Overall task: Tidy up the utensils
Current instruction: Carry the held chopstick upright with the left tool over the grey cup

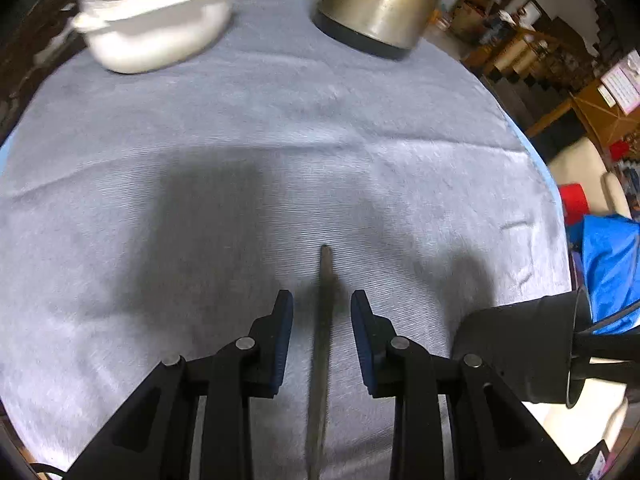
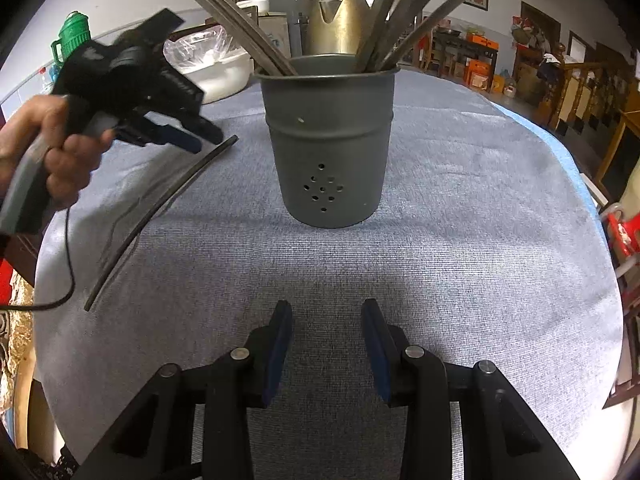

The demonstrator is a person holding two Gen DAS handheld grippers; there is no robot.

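Left tongs [image 1: 322,300] spread, straddling the last chopstick [image 1: 320,340] flat on the desk [image 1: 160,120] — pinch comes next, then lift to the holder [image 2: 328,140]. Right tongs [image 2: 326,312] spread, empty.

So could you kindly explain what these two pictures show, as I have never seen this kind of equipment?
A person holds two trigger-operated tools, each with a camera looking along its fingers. The left camera shows the left hand-held gripper, open, straddling a chopstick lying on the grey tablecloth. The right camera shows the right hand-held gripper, open and empty, facing a grey utensil holder of chopsticks, with the person's hand on the left. A kettle and white bowl stand behind.
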